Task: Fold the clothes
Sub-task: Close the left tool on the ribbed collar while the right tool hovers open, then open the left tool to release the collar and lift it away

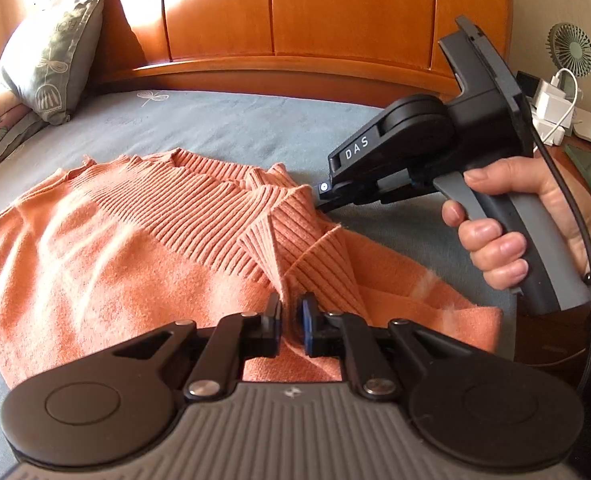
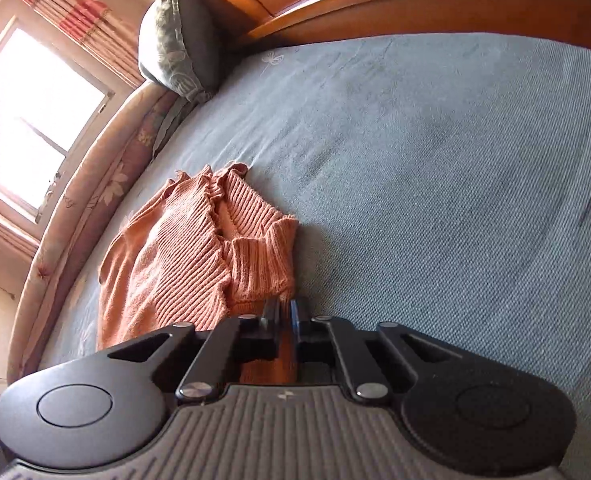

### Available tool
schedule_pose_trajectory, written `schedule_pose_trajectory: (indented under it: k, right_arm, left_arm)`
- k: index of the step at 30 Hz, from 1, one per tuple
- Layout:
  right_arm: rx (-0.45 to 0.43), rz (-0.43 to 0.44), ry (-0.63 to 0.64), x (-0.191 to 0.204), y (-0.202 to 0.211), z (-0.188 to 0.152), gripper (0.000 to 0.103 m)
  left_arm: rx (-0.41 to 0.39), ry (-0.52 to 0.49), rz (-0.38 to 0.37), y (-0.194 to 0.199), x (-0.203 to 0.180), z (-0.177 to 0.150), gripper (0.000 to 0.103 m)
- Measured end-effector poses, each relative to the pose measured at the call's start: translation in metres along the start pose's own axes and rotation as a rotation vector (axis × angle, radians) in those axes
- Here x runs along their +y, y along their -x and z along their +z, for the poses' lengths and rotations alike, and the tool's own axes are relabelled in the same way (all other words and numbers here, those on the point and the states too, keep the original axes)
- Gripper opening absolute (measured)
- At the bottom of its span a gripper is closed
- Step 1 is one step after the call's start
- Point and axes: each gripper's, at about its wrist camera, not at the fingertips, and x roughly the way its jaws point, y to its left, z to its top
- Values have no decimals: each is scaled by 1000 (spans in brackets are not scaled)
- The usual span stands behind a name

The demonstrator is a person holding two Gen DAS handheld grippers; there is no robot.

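An orange knitted sweater (image 1: pixel 95 248) lies on the grey-blue bed sheet (image 1: pixel 235 128), its ribbed hem bunched up toward the right. In the left wrist view my left gripper (image 1: pixel 291 312) is shut on a raised ridge of the ribbed fabric. My right gripper (image 1: pixel 322 200), held by a hand (image 1: pixel 495 240), pinches the ribbed corner from the right. In the right wrist view the sweater (image 2: pixel 175 248) stretches away to the left, and the right gripper (image 2: pixel 284 312) is shut with orange fabric between its pads.
A grey-green pillow (image 1: pixel 51 64) leans on the orange wooden headboard (image 1: pixel 315 12) at the back left. A small fan (image 1: pixel 569 50) and white chargers (image 1: pixel 551 104) stand on a bedside table at the right. A bright window (image 2: pixel 27 120) lies beyond the bed's far edge.
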Motion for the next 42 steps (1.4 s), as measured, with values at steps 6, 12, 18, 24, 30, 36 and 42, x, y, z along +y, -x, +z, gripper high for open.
schedule_pose_trajectory:
  k: [6,12,18,24,30,36,42]
  right_arm:
    - [-207,-35,96,18,39,6,1]
    - [-84,-23,38,-3,33,0,19]
    - [-160,-54,-24,-8,44,2,31]
    - [-183,-95,-8,-10,52,1,34]
    - [-263,66,12,2,81,1,34]
    - [3,178,-25,12,16,-3,34]
    - [-46,-28,-74,-4,25,-2,18]
  left_arm:
    - [-10,18,-19,1,2,0,11]
    - [-30,37,-48,1,3,0,11]
    - [-50,26,-127,1,-15,12,28]
    - [-56,0,-327,5,-37,22,47]
    - [-100,32,-231,31,-6,7,66]
    - [-32,106,-142,37,22,-20,66]
    - [33,96,-105,40,24,-33,67]
